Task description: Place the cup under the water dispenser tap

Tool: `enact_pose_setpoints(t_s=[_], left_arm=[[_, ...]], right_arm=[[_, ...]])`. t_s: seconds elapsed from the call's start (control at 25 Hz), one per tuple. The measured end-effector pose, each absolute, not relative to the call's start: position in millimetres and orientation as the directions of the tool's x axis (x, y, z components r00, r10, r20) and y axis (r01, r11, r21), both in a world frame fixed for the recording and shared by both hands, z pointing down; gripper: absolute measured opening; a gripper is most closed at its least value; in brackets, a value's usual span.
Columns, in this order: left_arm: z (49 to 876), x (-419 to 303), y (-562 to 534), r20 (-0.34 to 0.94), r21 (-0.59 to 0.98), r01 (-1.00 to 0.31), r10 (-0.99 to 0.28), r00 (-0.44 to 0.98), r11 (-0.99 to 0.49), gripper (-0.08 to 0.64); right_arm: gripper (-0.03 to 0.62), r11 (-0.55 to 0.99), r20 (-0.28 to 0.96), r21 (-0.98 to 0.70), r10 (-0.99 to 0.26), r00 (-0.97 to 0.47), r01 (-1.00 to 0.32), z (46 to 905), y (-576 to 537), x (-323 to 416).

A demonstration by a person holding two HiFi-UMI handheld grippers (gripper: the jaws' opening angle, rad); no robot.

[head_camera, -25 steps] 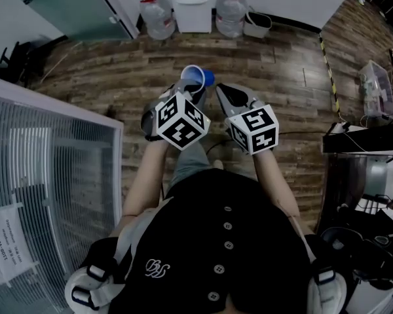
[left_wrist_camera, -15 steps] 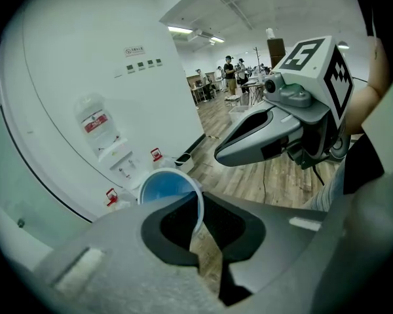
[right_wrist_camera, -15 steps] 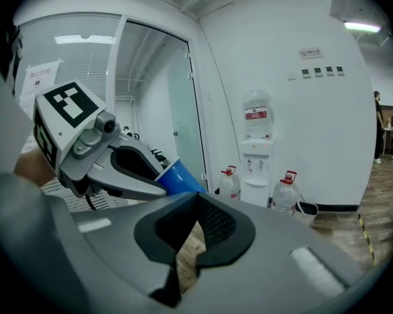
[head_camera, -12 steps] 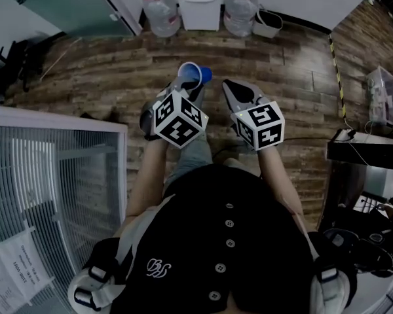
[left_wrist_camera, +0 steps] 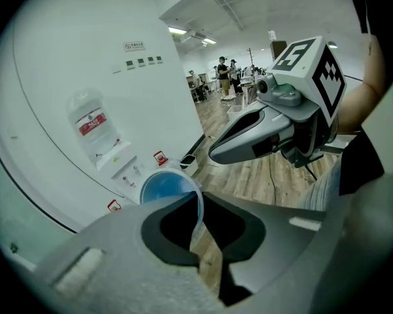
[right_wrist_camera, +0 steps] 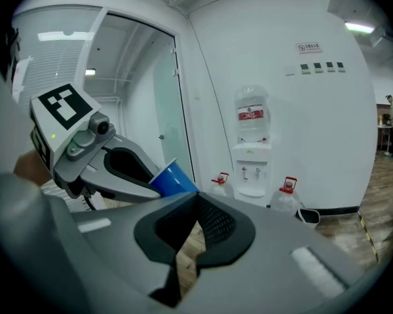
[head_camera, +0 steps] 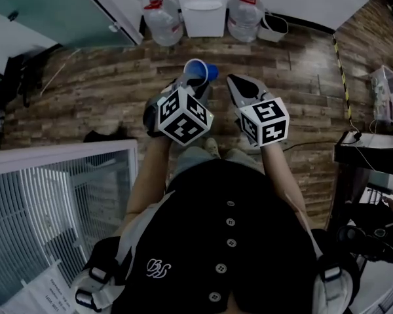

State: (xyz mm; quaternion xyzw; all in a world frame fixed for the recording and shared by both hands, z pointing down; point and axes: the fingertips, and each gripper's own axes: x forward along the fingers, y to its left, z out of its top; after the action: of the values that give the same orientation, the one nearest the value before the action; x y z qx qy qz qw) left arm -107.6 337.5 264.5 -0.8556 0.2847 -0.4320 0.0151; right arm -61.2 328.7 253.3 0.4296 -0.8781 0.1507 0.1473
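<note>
Two grippers are in view, and only one is loaded. The left gripper [head_camera: 191, 90] pinches the wall of the blue cup [head_camera: 198, 72] at its rim, one jaw inside the mouth and one outside. The right gripper [head_camera: 238, 84] sits just beside it, jaws pressed together on nothing. The cup is held clear of the floor with its long axis tilted, mouth up toward the person and base leaning away. The water dispenser [head_camera: 204, 6] stands against the wall directly ahead of the cup, well apart, between two bottles [head_camera: 162, 19]. Assessment: the taps [right_wrist_camera: 250, 171] lie forward of the cup, so the left hand must carry it ahead and right it.
</note>
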Motion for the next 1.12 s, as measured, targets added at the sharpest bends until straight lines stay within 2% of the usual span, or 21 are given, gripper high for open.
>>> enact_pose_setpoints(t_s=[0.52,0.76,1.12], left_arm=[[284,-117,296,0.740,-0.240,-0.458,-0.467,0.484,-0.856,0.023],[296,-114,249,0.757,-0.233,-0.455,-0.454,0.469,-0.859,0.023],[297,-80,157,0.760,-0.235,-0.432,-0.441,0.477,-0.871,0.023]], right_arm=[[0.000,0.570,0.417,-0.141,-0.707,-0.571,-0.809,269,284,-67],[0.000,0.591,0.408,-0.150,-0.693,-0.594,-0.793,275,234,-73],[0.000,0.567,0.392,-0.159,-0.715,-0.578,-0.808,270,133,-39]])
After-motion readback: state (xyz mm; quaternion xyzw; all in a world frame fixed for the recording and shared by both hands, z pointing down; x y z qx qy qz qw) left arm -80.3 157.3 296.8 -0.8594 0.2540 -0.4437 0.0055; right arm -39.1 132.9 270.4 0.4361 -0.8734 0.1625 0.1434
